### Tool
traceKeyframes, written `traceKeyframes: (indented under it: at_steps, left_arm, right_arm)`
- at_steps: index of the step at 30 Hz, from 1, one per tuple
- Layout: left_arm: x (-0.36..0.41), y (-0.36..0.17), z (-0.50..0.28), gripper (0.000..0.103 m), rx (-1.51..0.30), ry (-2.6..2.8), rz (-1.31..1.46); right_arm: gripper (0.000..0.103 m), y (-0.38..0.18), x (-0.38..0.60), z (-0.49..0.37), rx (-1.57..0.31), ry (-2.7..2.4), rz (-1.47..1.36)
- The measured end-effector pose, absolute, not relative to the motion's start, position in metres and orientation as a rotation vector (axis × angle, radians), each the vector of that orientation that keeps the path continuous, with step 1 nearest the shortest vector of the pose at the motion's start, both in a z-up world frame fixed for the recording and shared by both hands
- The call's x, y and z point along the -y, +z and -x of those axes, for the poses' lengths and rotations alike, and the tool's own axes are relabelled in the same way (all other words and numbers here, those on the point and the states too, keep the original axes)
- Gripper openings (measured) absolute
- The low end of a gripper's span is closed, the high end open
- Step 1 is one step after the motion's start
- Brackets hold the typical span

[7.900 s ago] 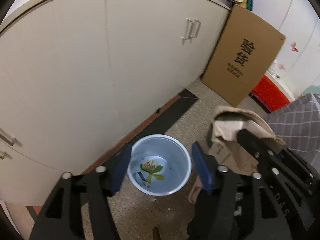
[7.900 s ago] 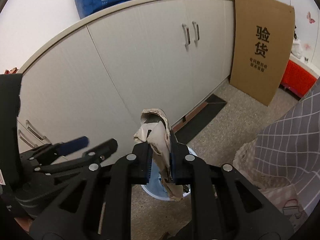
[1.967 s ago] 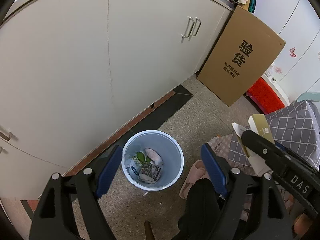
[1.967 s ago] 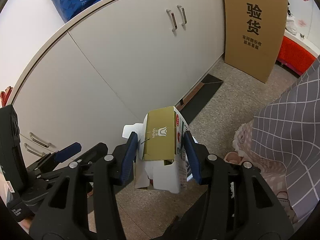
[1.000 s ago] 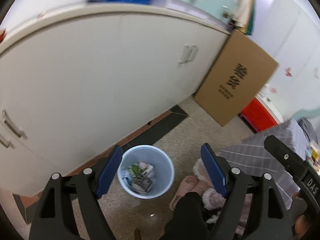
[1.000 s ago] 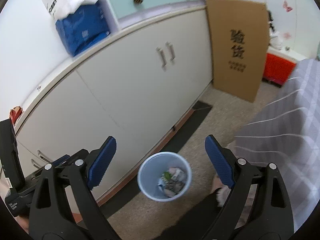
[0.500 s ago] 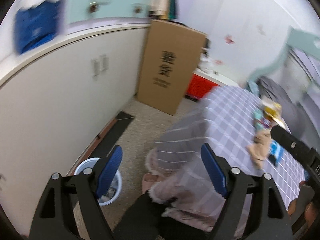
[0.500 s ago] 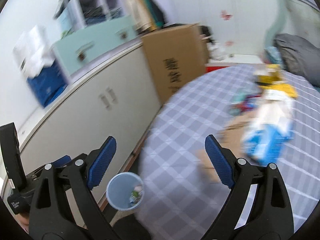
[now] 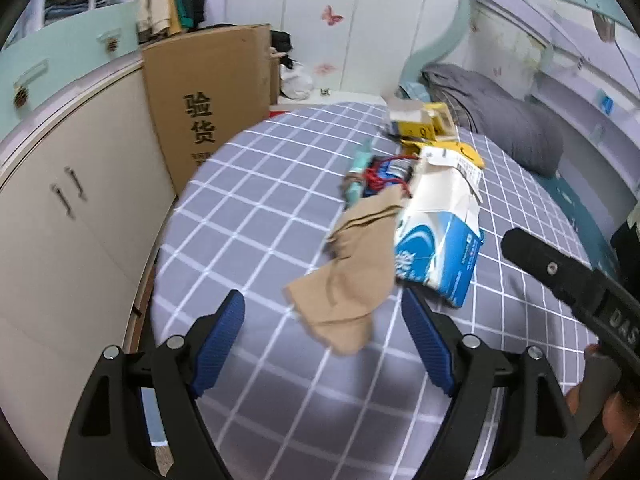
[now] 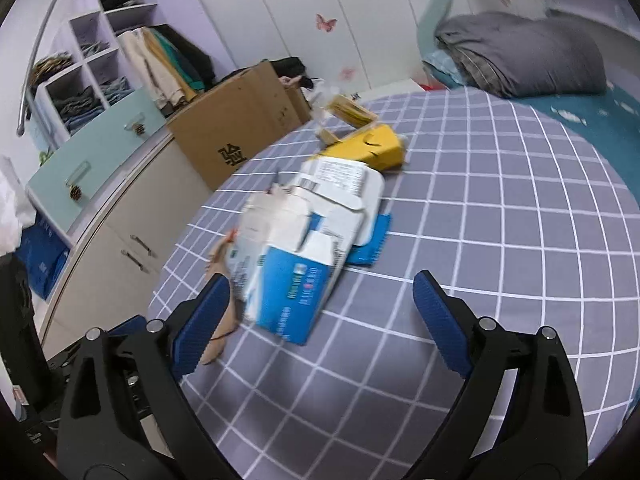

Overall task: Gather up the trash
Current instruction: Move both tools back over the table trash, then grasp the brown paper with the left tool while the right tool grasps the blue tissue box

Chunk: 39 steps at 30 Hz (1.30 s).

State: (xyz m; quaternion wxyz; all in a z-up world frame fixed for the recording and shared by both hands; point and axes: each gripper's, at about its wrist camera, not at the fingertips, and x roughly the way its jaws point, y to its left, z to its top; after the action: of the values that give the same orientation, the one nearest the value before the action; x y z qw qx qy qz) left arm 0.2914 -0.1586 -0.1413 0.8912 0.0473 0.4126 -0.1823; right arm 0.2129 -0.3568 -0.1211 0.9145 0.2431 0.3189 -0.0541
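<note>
A pile of trash lies on the grey checked bed cover (image 9: 256, 216). A crumpled tan paper (image 9: 352, 280) is nearest, just beyond my left gripper (image 9: 324, 340), which is open and empty. Behind the paper lies a torn blue and white carton (image 9: 440, 248), also in the right wrist view (image 10: 304, 256), just ahead of my open, empty right gripper (image 10: 320, 312). Further back lie a blue and red wrapper (image 9: 388, 172), a yellow box (image 10: 372, 148) and a small yellow carton (image 9: 416, 124). The trash bin is out of view.
A tall cardboard box (image 9: 212, 104) leans against the white cabinets (image 9: 60, 216) left of the bed. A folded grey blanket (image 10: 520, 52) lies at the head of the bed. White wardrobe doors (image 9: 320, 20) stand behind.
Both grippers swung away from the blue bin on the floor up to the bed. The right gripper had dropped its gold carton into the bin. Both now face the trash pile.
</note>
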Motion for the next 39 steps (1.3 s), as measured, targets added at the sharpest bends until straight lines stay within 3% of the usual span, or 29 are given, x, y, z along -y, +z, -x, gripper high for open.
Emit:
traceKeyframes:
  at_steps: [2, 4, 7, 8, 9, 21, 24, 39]
  left_arm:
    - [0.168, -0.147, -0.297, 0.076, -0.874, -0.380, -0.124]
    - [0.174, -0.155, -0.301, 0.065, -0.903, -0.395, -0.147]
    - [0.179, -0.163, -0.307, 0.030, -0.930, -0.402, -0.179]
    - [0.175, -0.162, -0.308, 0.009, -0.917, -0.393, -0.182]
    - [0.171, -0.161, -0.308, 0.005, -0.917, -0.402, -0.167]
    - [0.104, -0.119, -0.306, 0.004, -0.791, -0.325, 0.037]
    - [0.097, -0.115, -0.305, 0.004, -0.784, -0.332, 0.055]
    - [0.054, -0.092, -0.280, 0.004, -0.718, -0.353, 0.133]
  right_arm:
    - [0.092, -0.125, 0.359, -0.215, -0.663, -0.114, -0.512]
    - [0.092, -0.129, 0.358, -0.218, -0.671, -0.114, -0.526]
    - [0.093, -0.132, 0.358, -0.223, -0.689, -0.120, -0.544]
    - [0.093, -0.134, 0.356, -0.226, -0.695, -0.119, -0.554]
    - [0.093, -0.136, 0.354, -0.228, -0.700, -0.112, -0.561]
    - [0.092, -0.141, 0.326, -0.258, -0.755, -0.175, -0.474]
    - [0.061, -0.142, 0.322, -0.262, -0.771, -0.166, -0.443]
    - [0.047, -0.098, 0.302, -0.225, -0.664, -0.158, -0.372]
